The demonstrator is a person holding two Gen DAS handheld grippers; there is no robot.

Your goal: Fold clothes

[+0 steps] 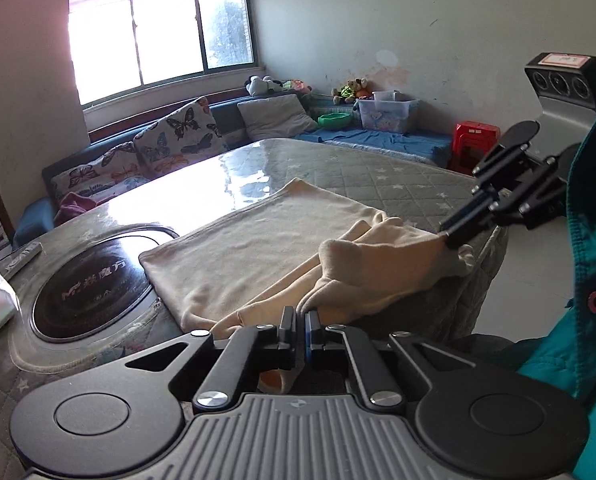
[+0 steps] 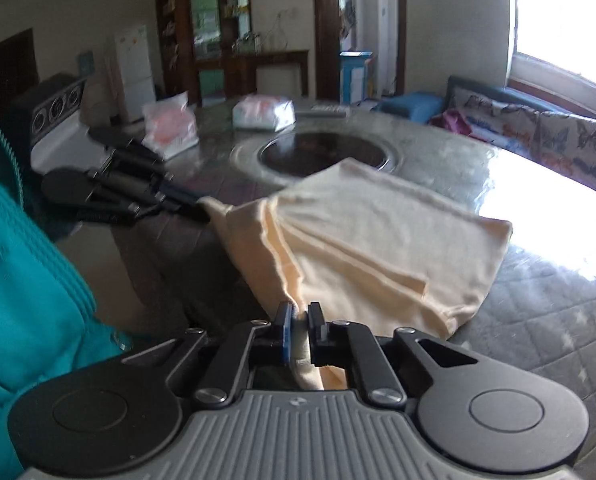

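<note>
The cream garment (image 1: 266,248) lies on the quilted table (image 1: 418,188), its near edge lifted off the table rim; the left gripper (image 1: 301,320) and right gripper (image 2: 301,316) each pinch a corner. Mid-fold, I judge: next, carry both corners forward evenly

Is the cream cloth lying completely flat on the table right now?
No, the near edge of the cream cloth is lifted off the table, pinched by the left gripper and the right gripper.
</note>
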